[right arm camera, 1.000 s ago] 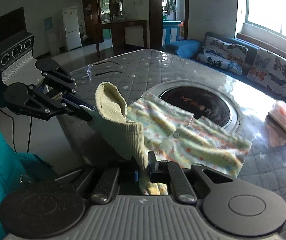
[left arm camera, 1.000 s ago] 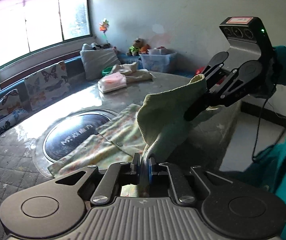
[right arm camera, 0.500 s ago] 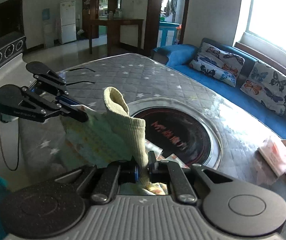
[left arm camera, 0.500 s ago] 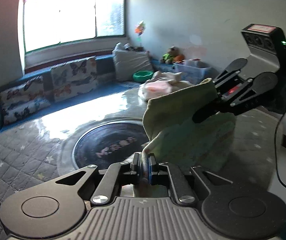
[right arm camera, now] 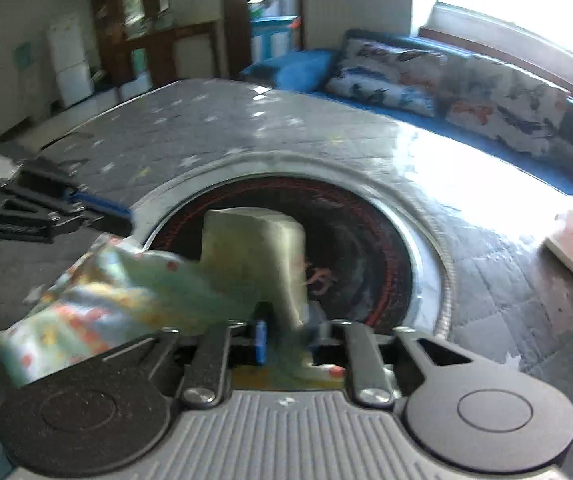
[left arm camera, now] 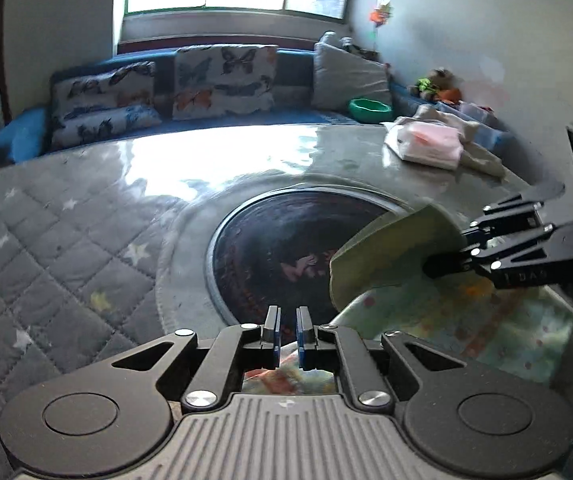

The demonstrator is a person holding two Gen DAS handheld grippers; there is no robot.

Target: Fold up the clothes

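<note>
fingers [right arm camera: 261, 342] parting around soft, ribbed, floral-printed garment [right arm camera: 118, 292].

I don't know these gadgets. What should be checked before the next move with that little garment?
1. Left gripper holding the patterned garment: ok, shut on its edge.
2. Right gripper has let go: cannot tell; its jaws are opening with the ribbed green band between them.
3. Garment lying flat: not ok, it is bunched and partly raised.
4. Landing spot: ok, the table beside the garment is bare.
5. Folded pile out of the way: ok, it sits at the far edge.
</note>
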